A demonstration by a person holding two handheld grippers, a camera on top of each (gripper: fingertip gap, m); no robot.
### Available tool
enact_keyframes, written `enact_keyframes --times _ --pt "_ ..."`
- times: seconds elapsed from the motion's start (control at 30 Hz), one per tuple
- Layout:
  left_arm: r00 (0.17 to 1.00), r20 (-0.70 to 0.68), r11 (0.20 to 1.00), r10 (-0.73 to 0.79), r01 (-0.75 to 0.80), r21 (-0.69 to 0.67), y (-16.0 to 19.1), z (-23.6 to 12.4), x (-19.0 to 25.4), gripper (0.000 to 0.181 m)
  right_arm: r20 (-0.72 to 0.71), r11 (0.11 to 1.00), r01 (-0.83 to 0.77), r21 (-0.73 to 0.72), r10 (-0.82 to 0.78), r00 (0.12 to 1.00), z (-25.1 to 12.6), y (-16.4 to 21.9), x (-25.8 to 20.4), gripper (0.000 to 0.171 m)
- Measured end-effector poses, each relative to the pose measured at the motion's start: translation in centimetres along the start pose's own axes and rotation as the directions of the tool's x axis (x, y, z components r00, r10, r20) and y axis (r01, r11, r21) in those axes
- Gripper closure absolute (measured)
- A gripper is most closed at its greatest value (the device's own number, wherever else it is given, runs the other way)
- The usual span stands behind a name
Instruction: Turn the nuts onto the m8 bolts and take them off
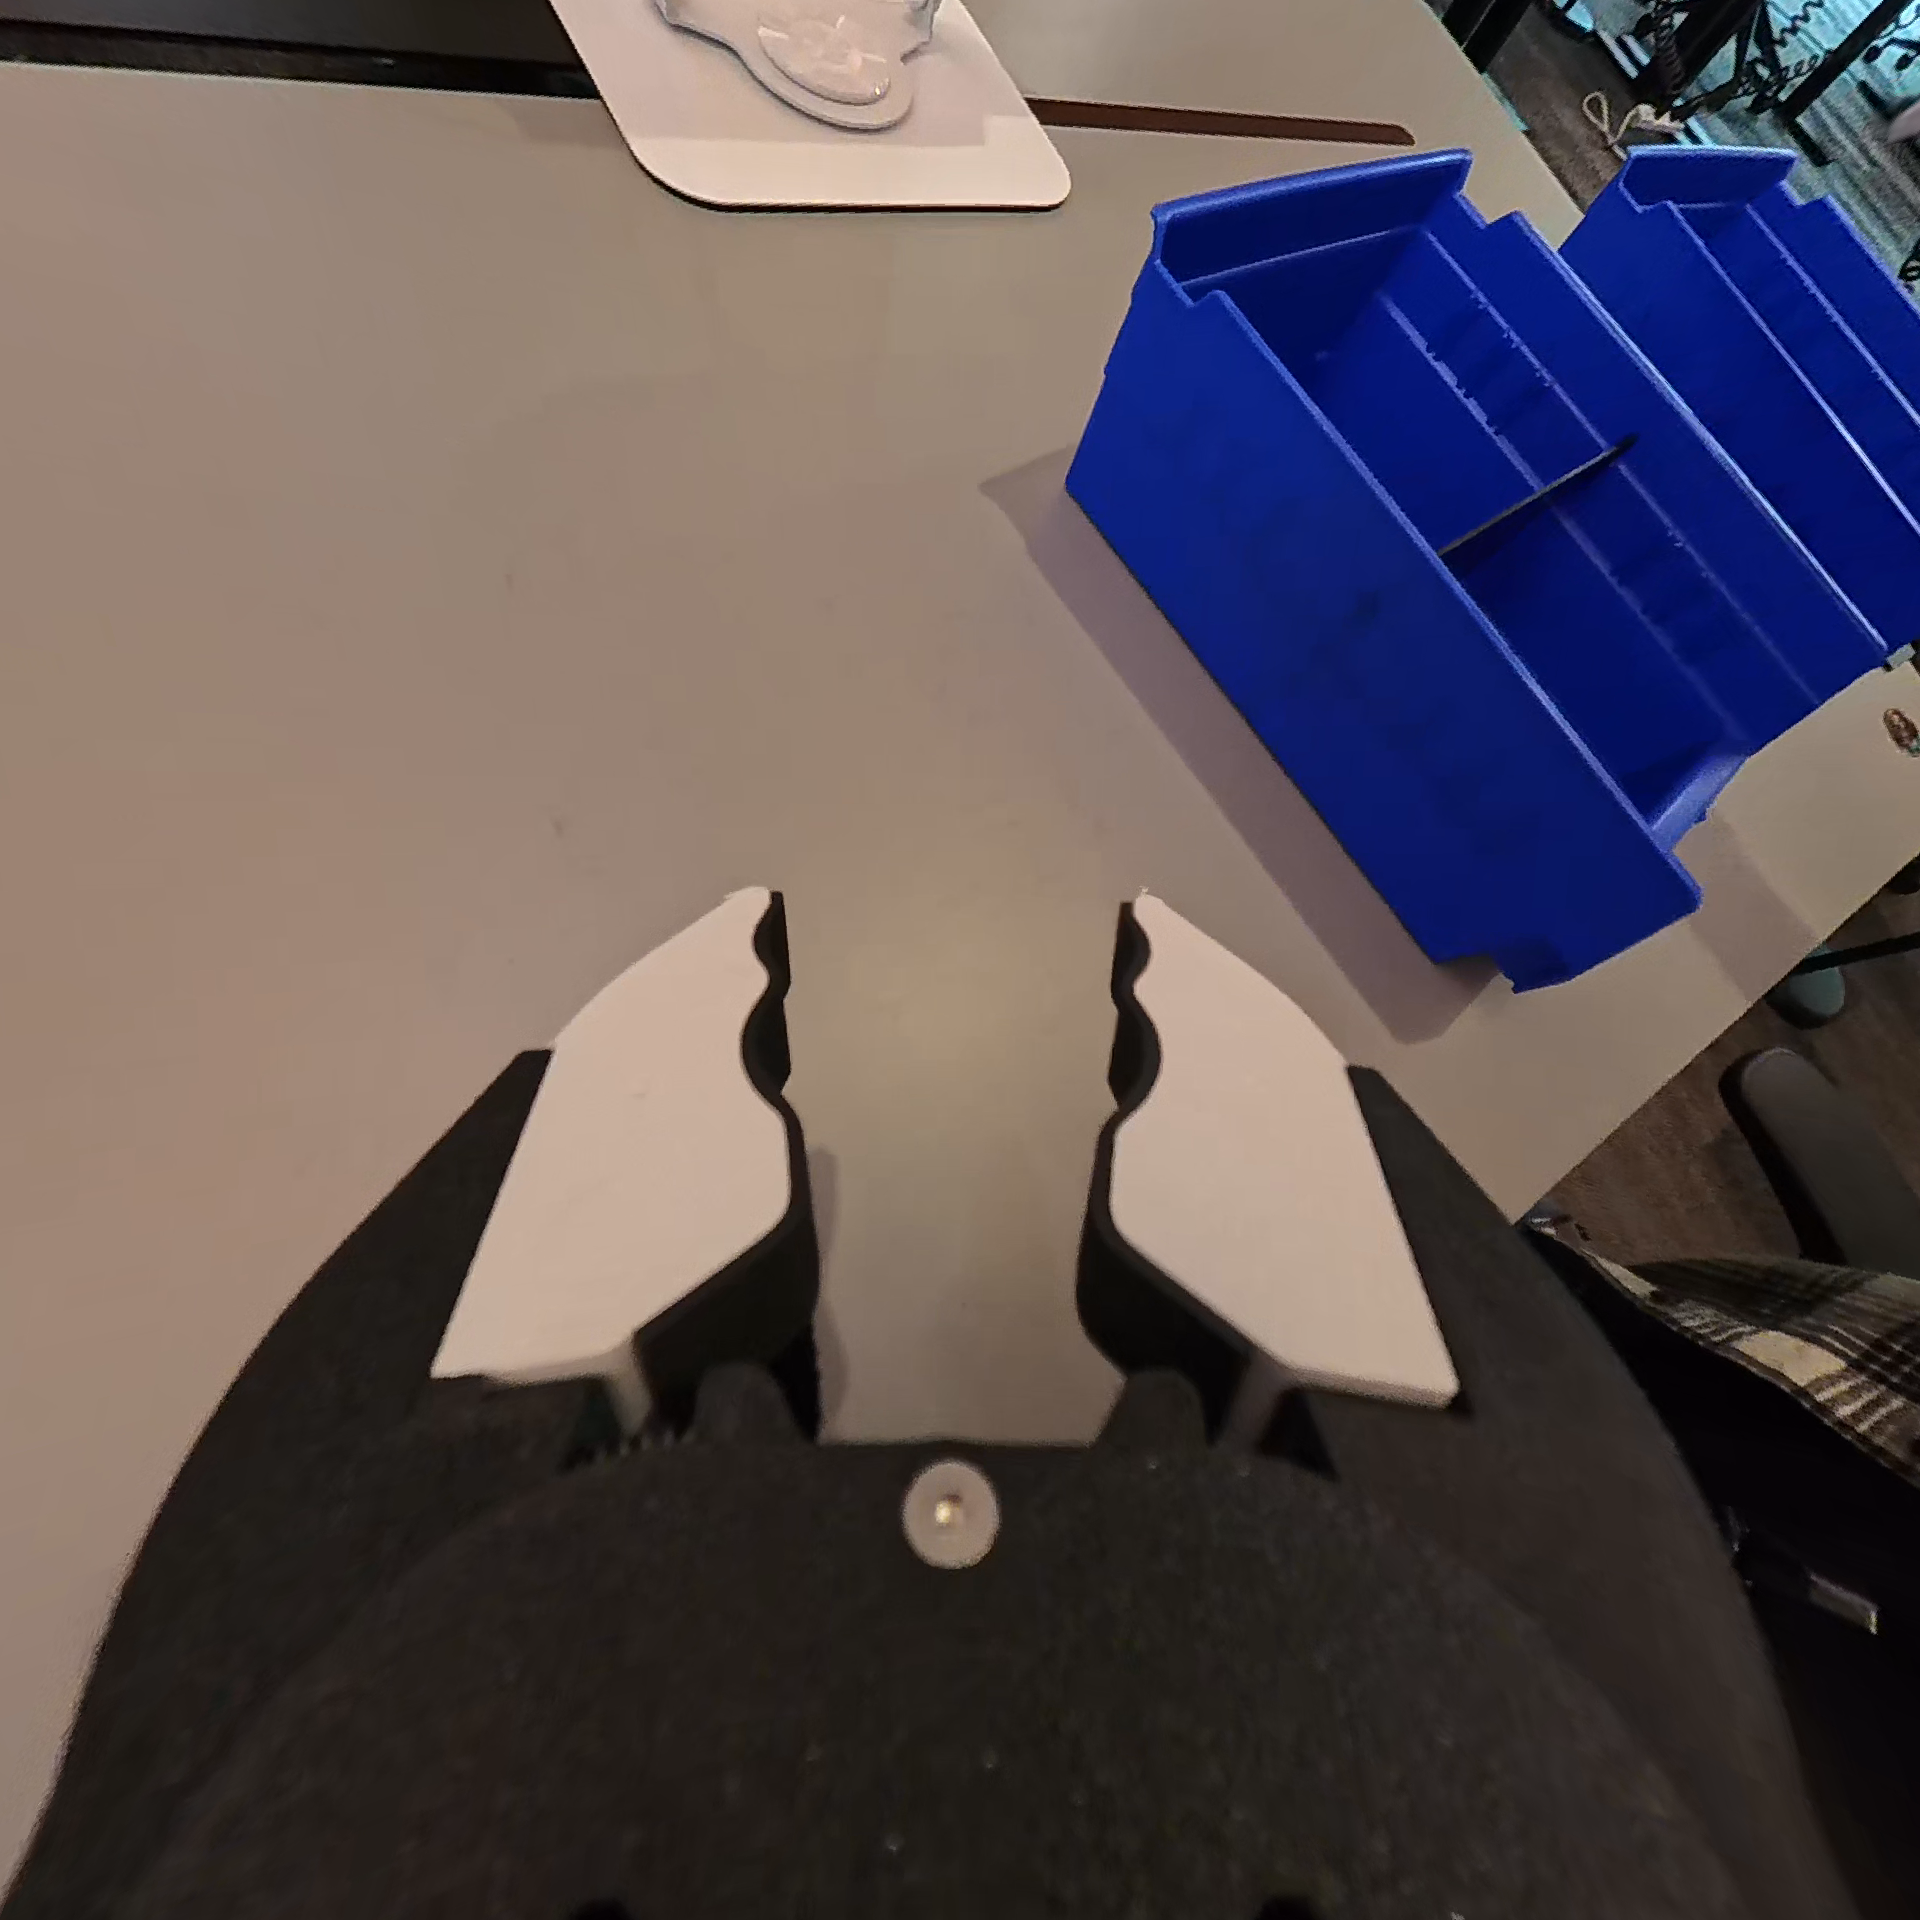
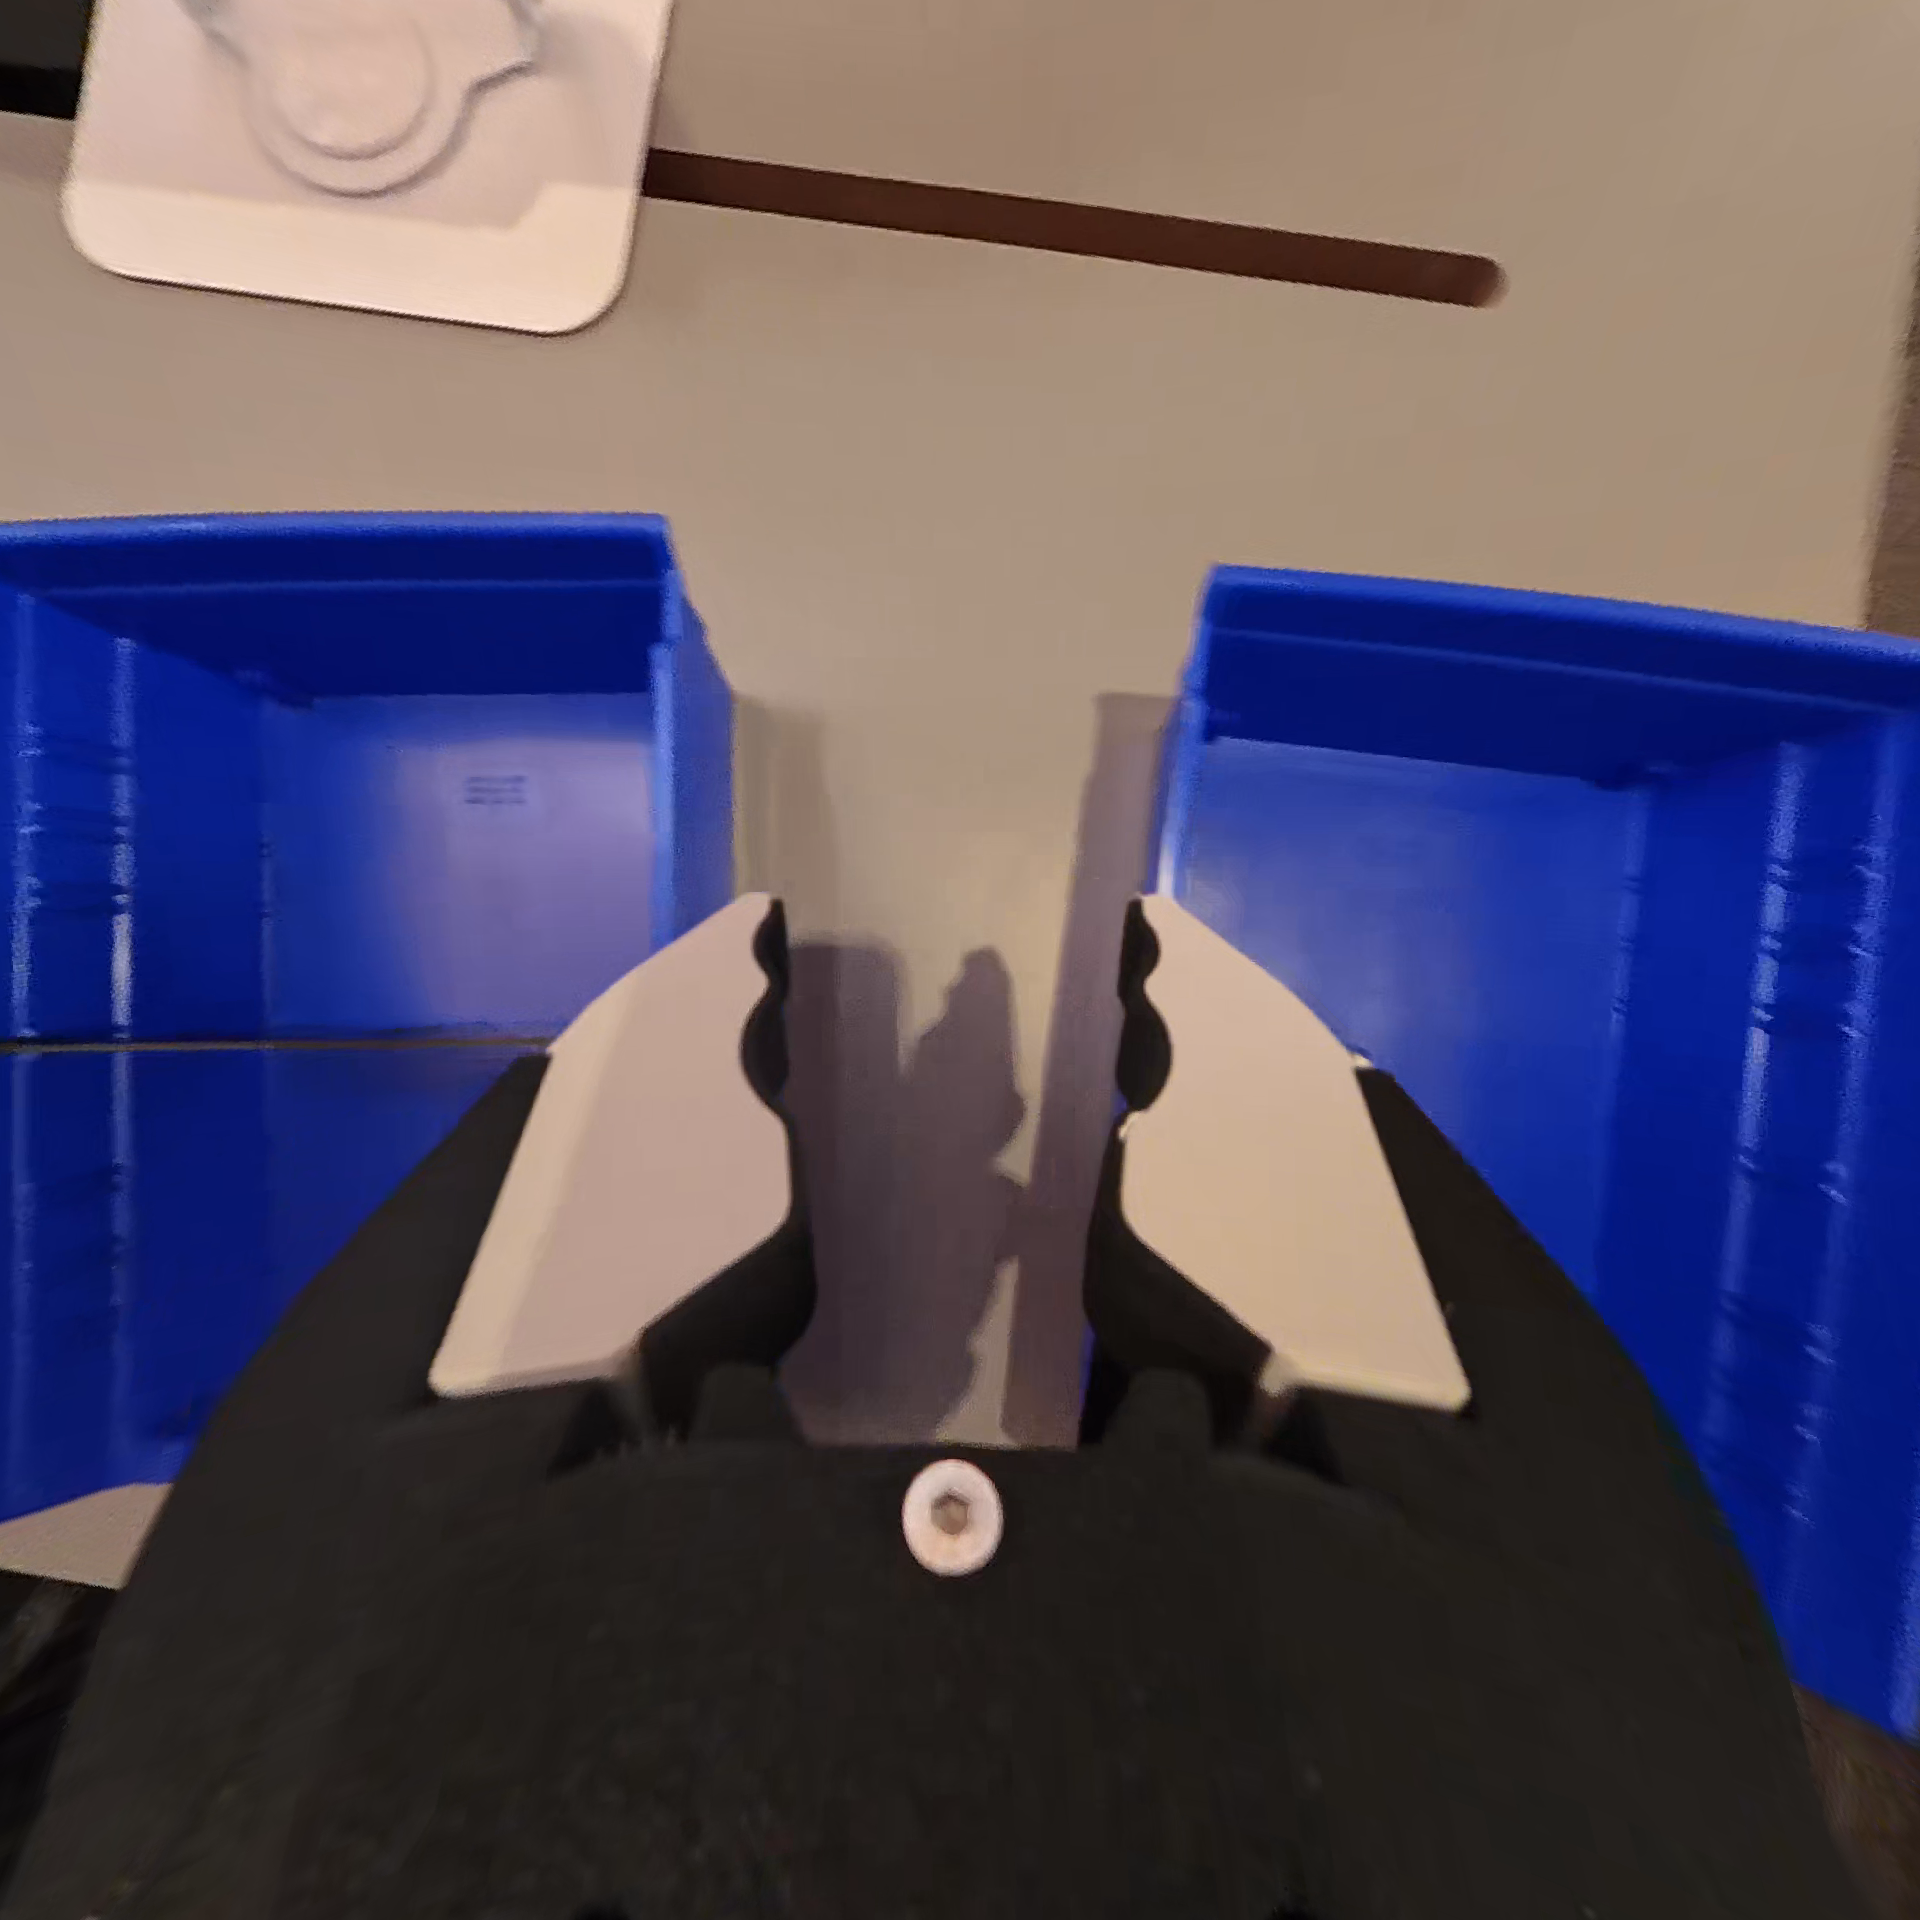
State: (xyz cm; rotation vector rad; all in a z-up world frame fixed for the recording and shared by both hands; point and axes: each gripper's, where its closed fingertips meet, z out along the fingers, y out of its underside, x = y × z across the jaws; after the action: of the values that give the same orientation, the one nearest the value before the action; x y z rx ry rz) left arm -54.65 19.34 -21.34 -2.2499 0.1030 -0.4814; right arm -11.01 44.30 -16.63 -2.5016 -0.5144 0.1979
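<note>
No nuts or bolts show in either view. My left gripper is open and empty above the bare grey table, with a blue bin to its right. My right gripper is open and empty, hovering over the gap between two blue bins, one on the left and one on the right. What shows of the bin interiors looks bare. The left bin has a thin black divider, which also shows in the right wrist view. The second bin stands farther right in the left wrist view.
A white pad with a clear plastic piece on it lies at the table's far side; it also shows in the right wrist view. A dark slot runs across the table. The table edge, a chair and plaid cloth are at the right.
</note>
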Motion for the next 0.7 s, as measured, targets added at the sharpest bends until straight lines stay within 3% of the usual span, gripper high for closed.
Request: enact_keyframes --times 0.23,0.43,0.7 --pt "1.0 -0.02 1.0 0.013 -0.014 -0.02 0.0 0.9 0.7 0.122 -0.016 0.997 -0.039 -0.073 0.038 0.999 -0.3 4.4 3.3 0.101" --pt "0.999 -0.024 0.999 0.031 -0.032 -0.034 -0.3 1.5 1.6 0.122 0.12 0.994 0.035 -0.1 -0.023 0.993 1.0 4.9 -1.9 0.103" --pt "0.999 -0.002 0.998 0.045 -0.045 -0.047 0.1 0.9 1.9 0.122 0.185 0.976 0.098 -0.197 -0.061 0.981 6.6 2.7 -7.1 0.11"
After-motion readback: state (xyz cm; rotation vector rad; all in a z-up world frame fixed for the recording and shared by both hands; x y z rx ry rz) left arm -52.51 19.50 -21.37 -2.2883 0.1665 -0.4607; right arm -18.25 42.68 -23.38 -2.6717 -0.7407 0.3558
